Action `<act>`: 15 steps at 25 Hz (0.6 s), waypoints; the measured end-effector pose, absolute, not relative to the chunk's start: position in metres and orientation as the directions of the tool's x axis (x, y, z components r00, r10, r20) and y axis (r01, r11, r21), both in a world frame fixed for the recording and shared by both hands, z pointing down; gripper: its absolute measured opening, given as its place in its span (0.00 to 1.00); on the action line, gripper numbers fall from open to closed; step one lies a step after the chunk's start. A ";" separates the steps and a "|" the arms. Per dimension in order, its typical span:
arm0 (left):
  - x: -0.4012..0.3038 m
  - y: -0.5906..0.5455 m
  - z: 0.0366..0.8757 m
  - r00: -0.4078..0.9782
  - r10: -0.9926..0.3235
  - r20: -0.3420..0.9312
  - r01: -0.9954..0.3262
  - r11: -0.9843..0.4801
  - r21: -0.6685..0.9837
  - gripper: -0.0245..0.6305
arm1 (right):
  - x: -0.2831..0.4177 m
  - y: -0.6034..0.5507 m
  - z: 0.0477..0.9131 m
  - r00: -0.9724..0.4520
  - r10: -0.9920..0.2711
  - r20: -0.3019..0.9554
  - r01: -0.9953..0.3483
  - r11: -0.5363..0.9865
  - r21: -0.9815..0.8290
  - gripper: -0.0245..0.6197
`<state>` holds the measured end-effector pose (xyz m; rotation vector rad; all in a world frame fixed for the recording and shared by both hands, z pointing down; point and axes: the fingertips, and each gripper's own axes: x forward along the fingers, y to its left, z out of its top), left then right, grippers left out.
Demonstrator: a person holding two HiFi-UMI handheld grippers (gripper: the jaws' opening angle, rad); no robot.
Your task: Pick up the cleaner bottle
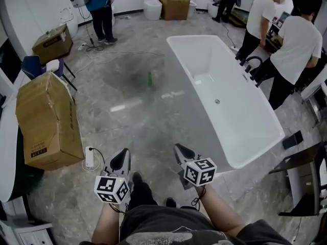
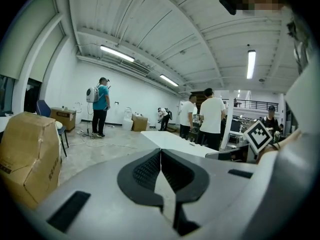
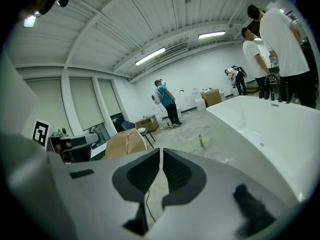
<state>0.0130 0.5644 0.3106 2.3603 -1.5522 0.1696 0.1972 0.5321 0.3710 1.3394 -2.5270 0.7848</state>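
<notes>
- The cleaner bottle [image 1: 149, 78] stands upright on the floor [image 1: 127, 121], on a darker patch out in the open. It is beside the long left rim of the bathtub [image 1: 240, 121] but not touching it, and well apart from both grippers.
- From the right gripper view the bottle [image 3: 200, 141] is only a thin green sliver left of the bathtub [image 3: 270, 129]. It is too small for me to make out its cap or label.
- I cannot pick the bottle out in the left gripper view.
- The left gripper [image 1: 123, 153] has its jaws together. In its own view [image 2: 161, 154] the ribbed pads meet at the tips with nothing between them.
- The right gripper [image 1: 180, 149] also has its jaws closed. Its own view [image 3: 161, 156] shows just a thin slit between the pads, and they hold nothing.
- In the head view the marker cubes cover the rear of each gripper, and the bottom edge cuts off my forearms.
- A cardboard box [image 1: 48, 121] stands at the floor's left side, with a white power strip [image 1: 90, 158] just beside its lower corner.
- Two people in white shirts [image 1: 296, 45] lean at the bathtub's far right rim, partly cut off by the frame edge.
- A person in a blue shirt [image 1: 99, 6] stands near the far wall.
</notes>
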 end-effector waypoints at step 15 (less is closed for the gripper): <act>-0.135 0.410 0.331 0.409 -0.861 0.301 -0.907 -0.346 0.241 0.06 | 0.080 0.372 0.377 -0.465 -0.763 0.449 -0.882 0.357 -0.307 0.09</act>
